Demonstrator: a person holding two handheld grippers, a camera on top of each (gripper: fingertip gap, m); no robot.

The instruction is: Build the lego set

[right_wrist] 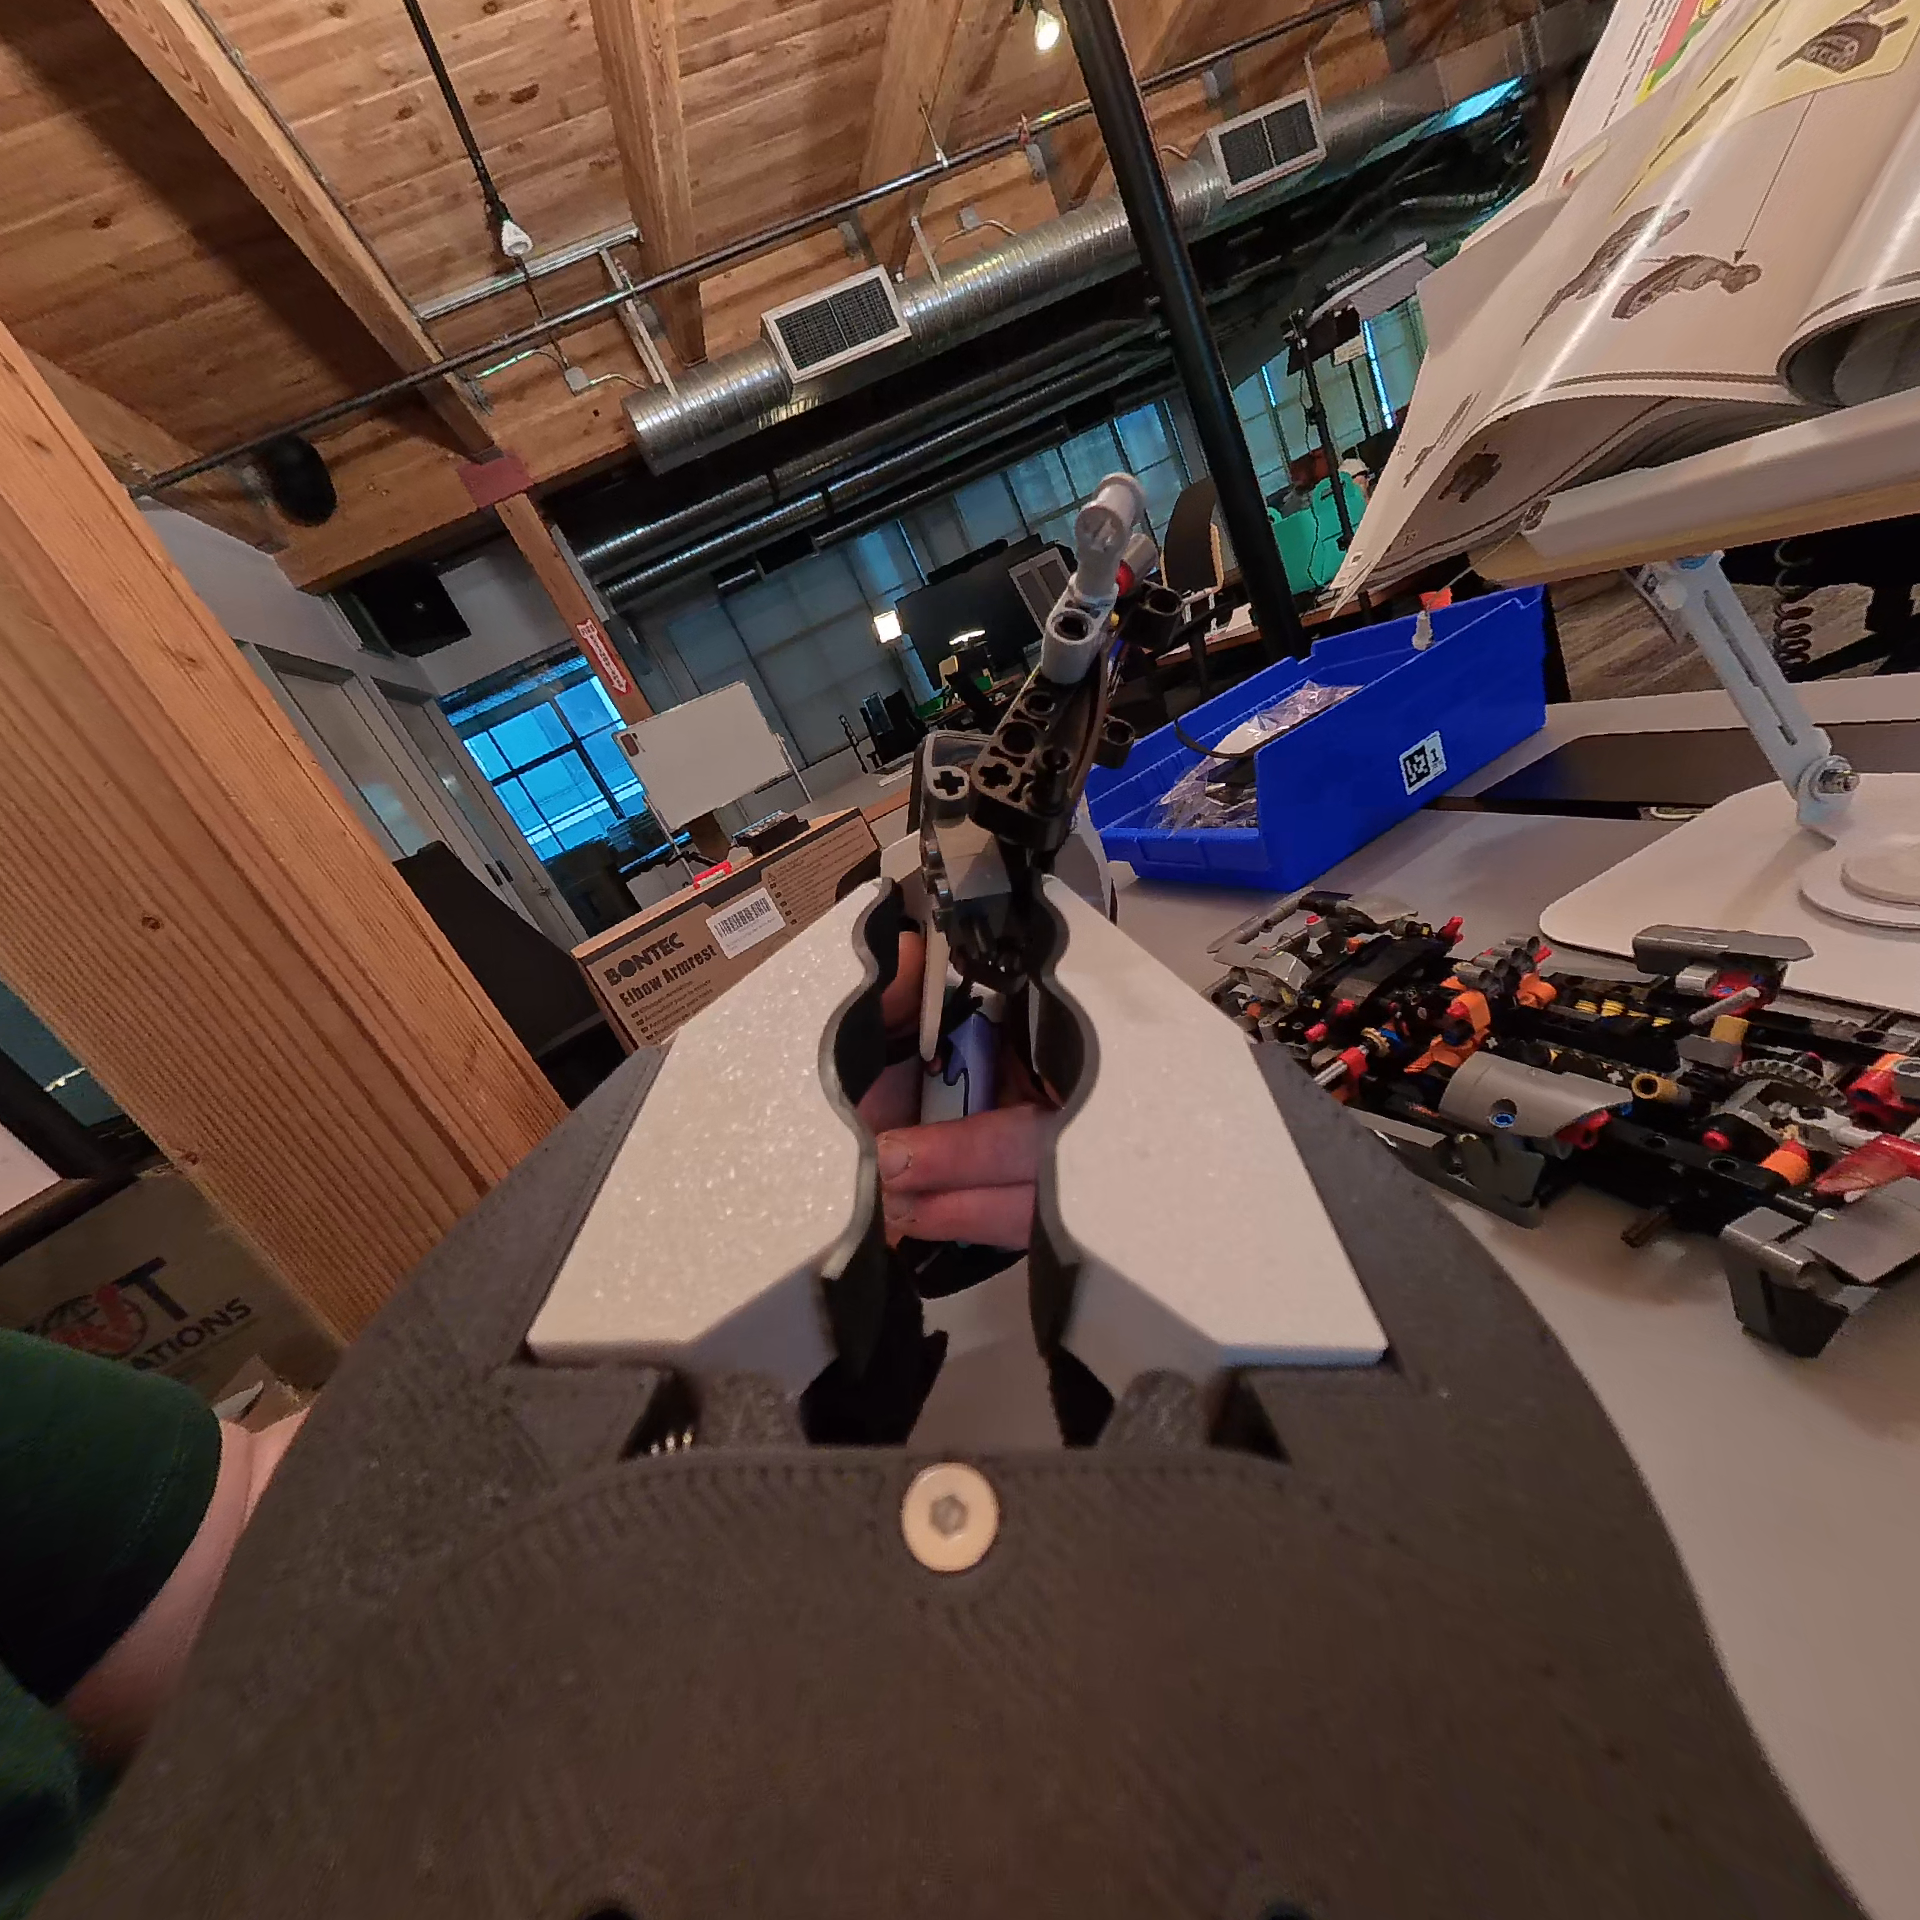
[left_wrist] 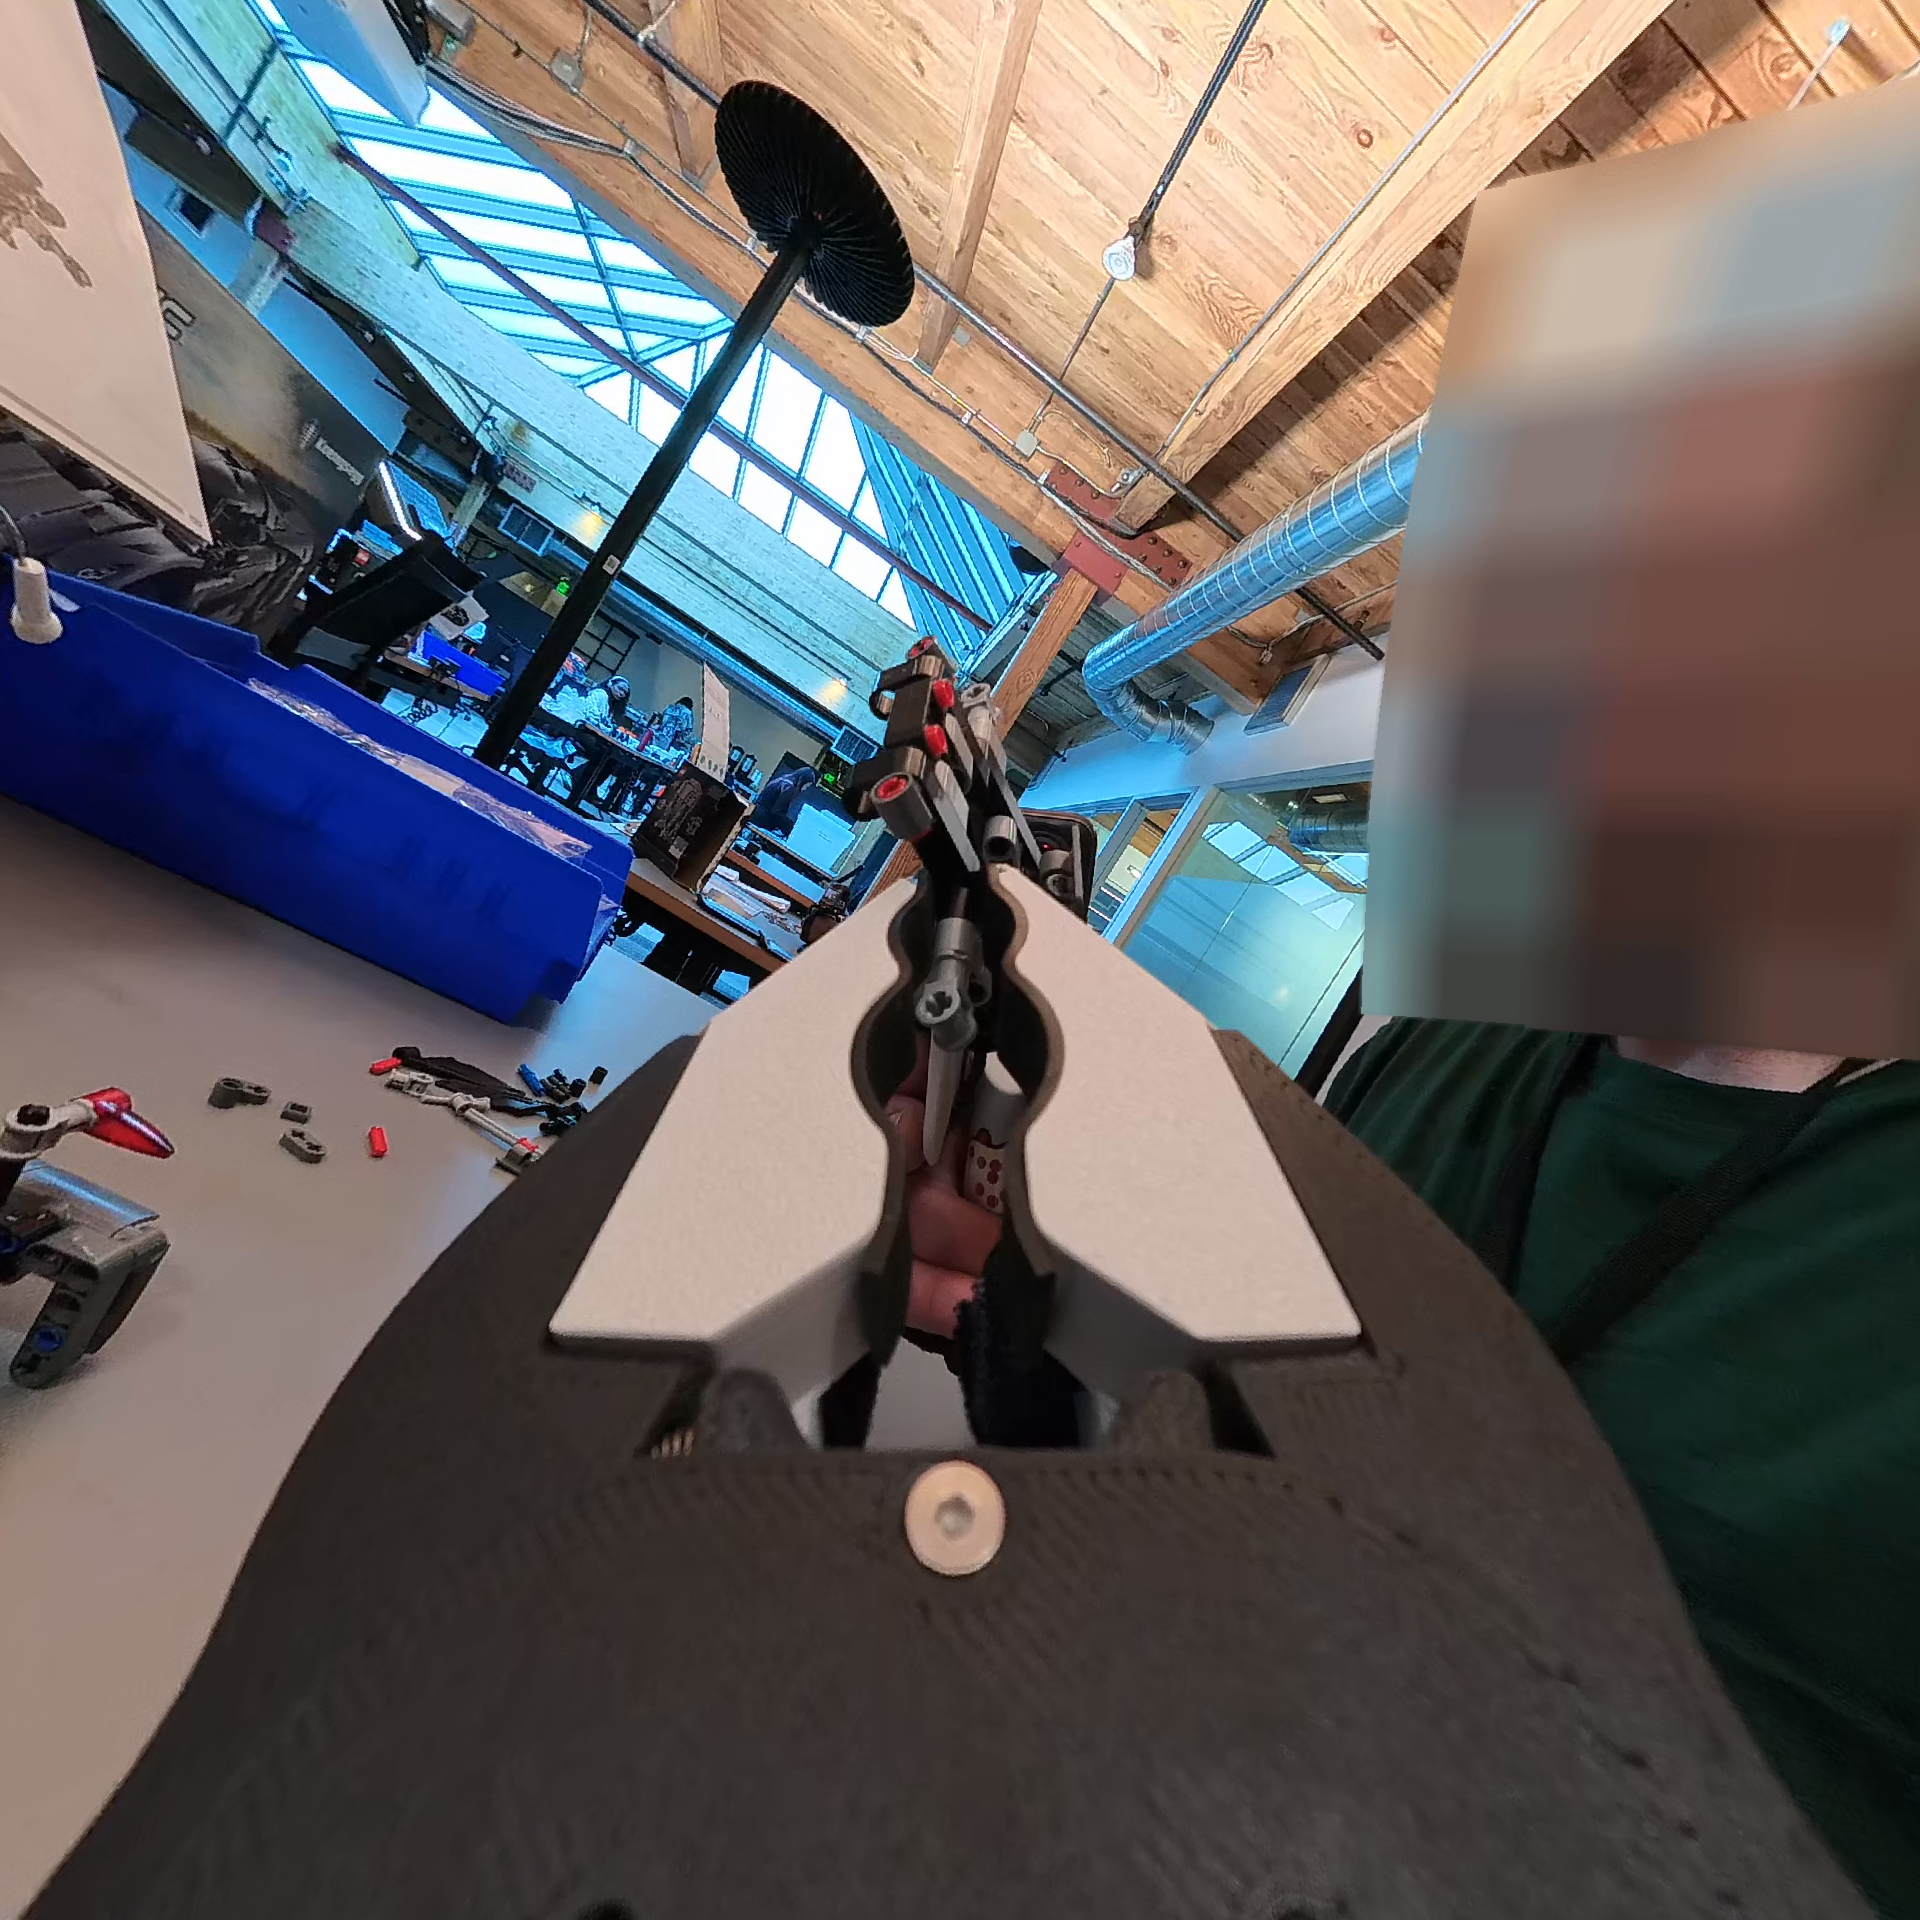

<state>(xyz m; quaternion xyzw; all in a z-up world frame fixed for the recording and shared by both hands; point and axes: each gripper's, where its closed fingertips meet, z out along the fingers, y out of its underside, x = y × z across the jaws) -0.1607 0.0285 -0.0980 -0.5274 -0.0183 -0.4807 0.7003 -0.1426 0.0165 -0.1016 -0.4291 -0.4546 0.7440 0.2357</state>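
In the left wrist view my left gripper is shut on a black and grey lego subassembly with red pins, held in the air and tilted up. A grey axle piece sits between the fingers. In the right wrist view my right gripper is shut on a black lego beam assembly with a light grey connector on top. I cannot tell whether both hold the same assembly. A large lego car chassis lies on the table to the right.
Loose small lego parts and a partial grey build lie on the grey table. A blue bin stands at the back. An instruction booklet rests on a white stand. A wooden post rises at left. A person in a green shirt is at right. Only a small space, under 4 cm, lies between the two pairs of fingers.
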